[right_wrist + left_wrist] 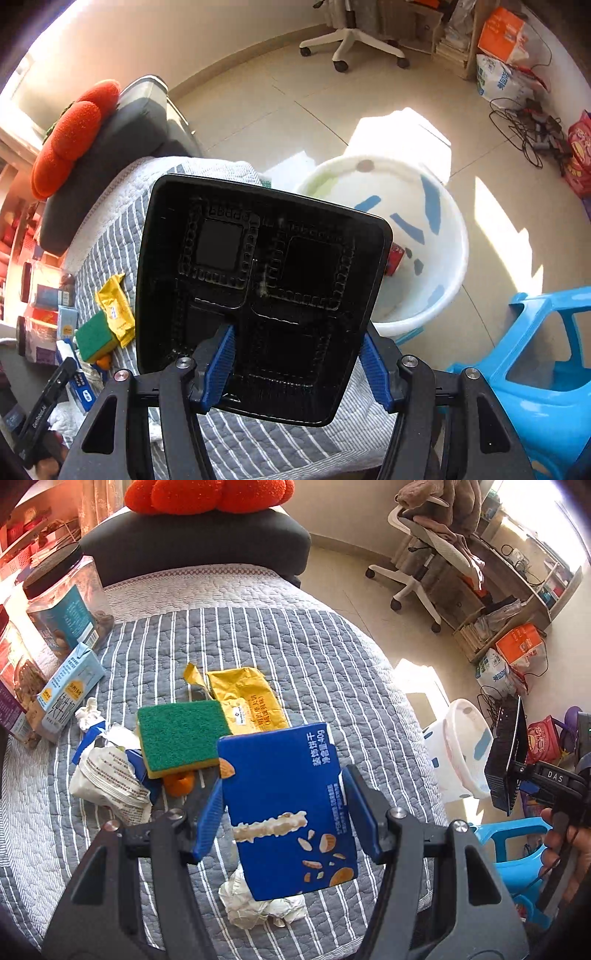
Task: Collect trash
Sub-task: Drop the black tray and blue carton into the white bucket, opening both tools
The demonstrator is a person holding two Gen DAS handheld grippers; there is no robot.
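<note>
My left gripper (284,808) is shut on a blue snack box (288,812) and holds it above the striped quilt (314,657). My right gripper (299,362) is shut on a black plastic food tray (258,295), held upright beside the quilt's edge, in front of the white basin (436,295) on the floor. A small red item (394,258) lies in the basin. On the quilt lie a yellow wrapper (247,701), crumpled white paper (255,904), a crumpled white wrapper (107,786) and blue packaging scraps (88,738).
A green-and-yellow sponge (181,738) and an orange piece (179,784) lie mid-quilt. A milk carton (70,694) and snack jars (66,605) stand at the left. A blue plastic stool (535,369), office chair (424,554) and floor clutter are to the right.
</note>
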